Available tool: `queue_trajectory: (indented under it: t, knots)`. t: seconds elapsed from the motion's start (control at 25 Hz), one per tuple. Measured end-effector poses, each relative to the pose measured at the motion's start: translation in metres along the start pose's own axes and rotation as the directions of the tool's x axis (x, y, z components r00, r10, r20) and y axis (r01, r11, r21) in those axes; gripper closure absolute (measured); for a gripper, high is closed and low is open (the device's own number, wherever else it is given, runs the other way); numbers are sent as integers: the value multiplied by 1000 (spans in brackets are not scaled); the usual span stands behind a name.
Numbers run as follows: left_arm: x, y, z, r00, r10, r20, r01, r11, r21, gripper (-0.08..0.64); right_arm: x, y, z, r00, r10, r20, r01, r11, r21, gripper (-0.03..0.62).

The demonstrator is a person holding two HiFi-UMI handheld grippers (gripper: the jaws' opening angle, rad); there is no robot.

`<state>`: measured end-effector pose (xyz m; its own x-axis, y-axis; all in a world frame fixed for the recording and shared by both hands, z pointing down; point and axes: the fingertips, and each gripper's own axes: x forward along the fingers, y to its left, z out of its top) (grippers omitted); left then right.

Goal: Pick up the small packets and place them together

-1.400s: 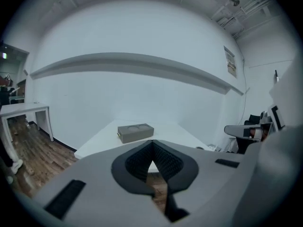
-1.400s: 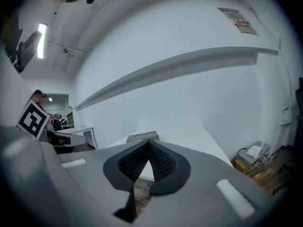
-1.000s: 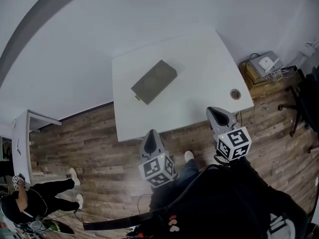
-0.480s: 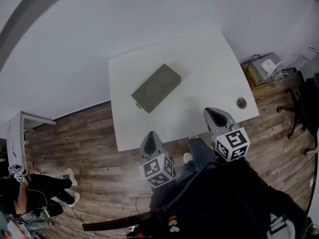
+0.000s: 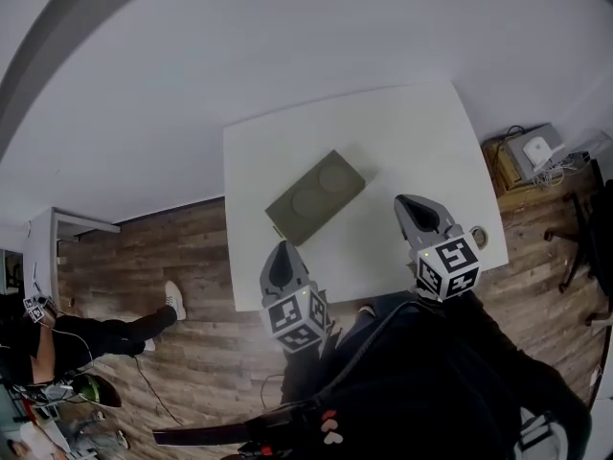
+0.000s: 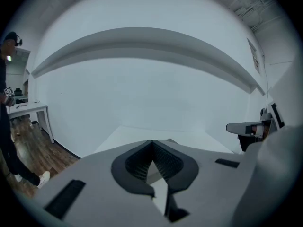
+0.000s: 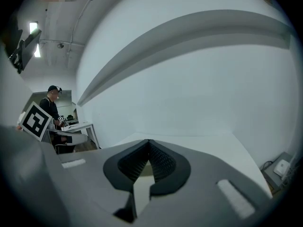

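The left gripper (image 5: pixel 280 250) and the right gripper (image 5: pixel 410 203) both have their jaws closed on nothing, above the near edge of the white table (image 5: pixel 421 132), where a flat olive tray (image 5: pixel 316 197) bearing two round shapes lies near the middle, between and ahead of them.

- Table (image 5: pixel 412 132): plain white.
- Box (image 5: pixel 316 196): dull olive-grey, with two faint circles on top.
- Floor (image 5: pixel 163 247): brown wood planks, streaky.
- Left gripper (image 5: pixel 280 253) and right gripper (image 5: pixel 414 209): pale grey, black-lined, with black-and-white square patterns.
- Person (image 5: pixel 57 338), far left: black clothes and a white shoe (image 5: pixel 173 300).
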<state>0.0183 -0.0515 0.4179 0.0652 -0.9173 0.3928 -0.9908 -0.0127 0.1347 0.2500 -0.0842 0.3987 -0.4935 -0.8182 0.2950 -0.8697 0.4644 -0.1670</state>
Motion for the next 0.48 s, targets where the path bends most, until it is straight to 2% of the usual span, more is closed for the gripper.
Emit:
queue_trajectory:
  t: [0.32, 0.48]
  knots:
    - [30, -12, -11, 999, 17, -45, -19, 999, -39, 561, 25, -29, -10, 999, 15, -47, -14, 1000, 27, 598]
    - [47, 1, 0, 1000, 3, -19, -4, 997, -80, 551, 43, -30, -6, 998, 27, -53, -26, 999, 23, 598]
